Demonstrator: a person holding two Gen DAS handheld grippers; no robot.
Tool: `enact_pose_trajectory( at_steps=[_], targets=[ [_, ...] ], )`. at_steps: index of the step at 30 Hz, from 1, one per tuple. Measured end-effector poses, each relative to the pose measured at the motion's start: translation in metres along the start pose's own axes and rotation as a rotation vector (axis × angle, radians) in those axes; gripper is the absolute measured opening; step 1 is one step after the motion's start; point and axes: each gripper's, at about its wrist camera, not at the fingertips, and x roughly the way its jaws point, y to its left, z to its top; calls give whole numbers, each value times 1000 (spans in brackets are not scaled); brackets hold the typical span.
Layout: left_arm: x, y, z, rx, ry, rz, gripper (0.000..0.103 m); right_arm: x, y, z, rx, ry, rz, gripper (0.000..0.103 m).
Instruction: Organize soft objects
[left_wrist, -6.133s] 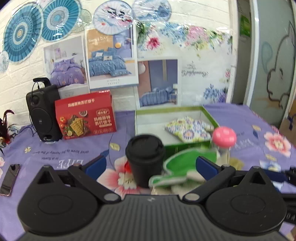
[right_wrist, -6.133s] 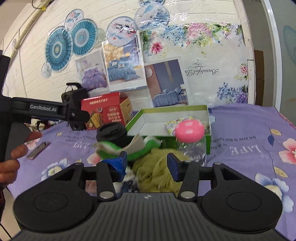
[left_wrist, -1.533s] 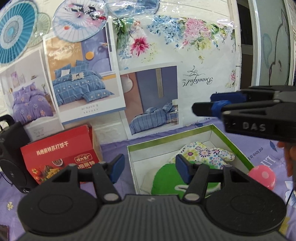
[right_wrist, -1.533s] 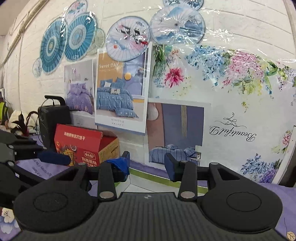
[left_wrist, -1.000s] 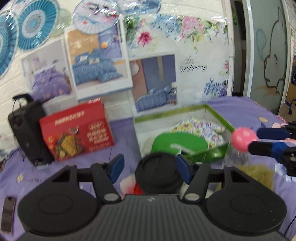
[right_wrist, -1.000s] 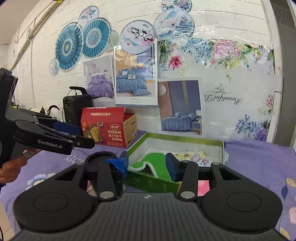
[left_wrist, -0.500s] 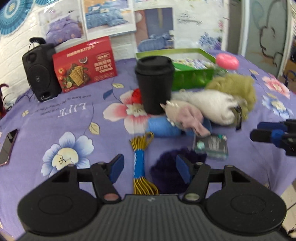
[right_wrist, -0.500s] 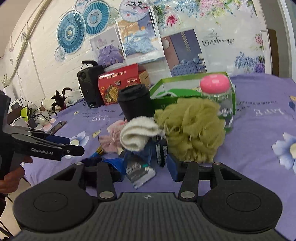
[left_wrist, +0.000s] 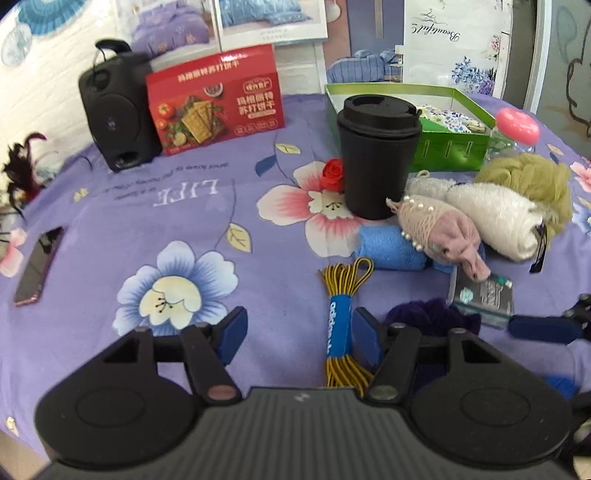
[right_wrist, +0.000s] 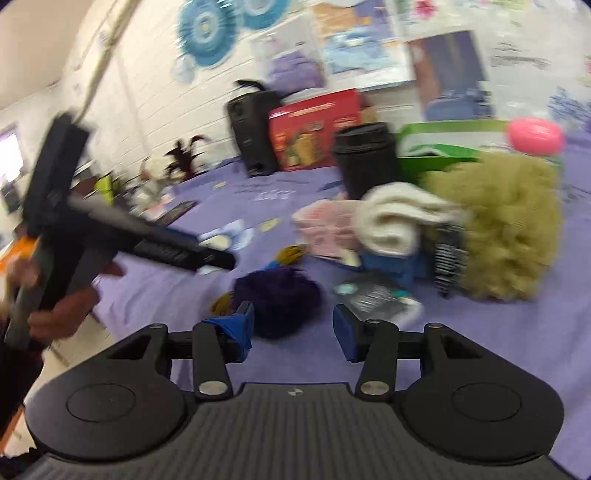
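Left gripper (left_wrist: 298, 334) sat open and empty, a corded lace bundle (left_wrist: 341, 314) by its right finger; right gripper (right_wrist: 292, 326) was empty too, jaws partway apart. Fuzzy purple pom (right_wrist: 277, 292) lay just ahead. Behind it: pink knit (left_wrist: 439, 230), fluffy white roll (left_wrist: 498, 218), olive puff (right_wrist: 509, 225), then the green box (left_wrist: 448, 149).

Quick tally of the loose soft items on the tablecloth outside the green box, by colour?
Olive green: 1, mesh pouf
White: 1, fluffy roll
Pink: 1, beaded knit
Blue: 1, rolled towel
Dark purple: 1, fuzzy ball
Total: 5
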Motion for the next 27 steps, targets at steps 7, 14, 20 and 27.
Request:
enact_pose_trajectory(
  at_steps=[7,14,20,27],
  targets=[
    [41,2,29,-62,147,-137,64,40,23,19,-290,13,-46,33],
    [79,-5,33,-59,235,-131,64,57,16,17,-286,30,-23,37],
    [89,-13,34,-9,238,-90,66,56,22,21,-257,65,-38,44],
    [89,-27,30,57,219,-47,68,81,18,12,-257,136,-25,61]
  ],
)
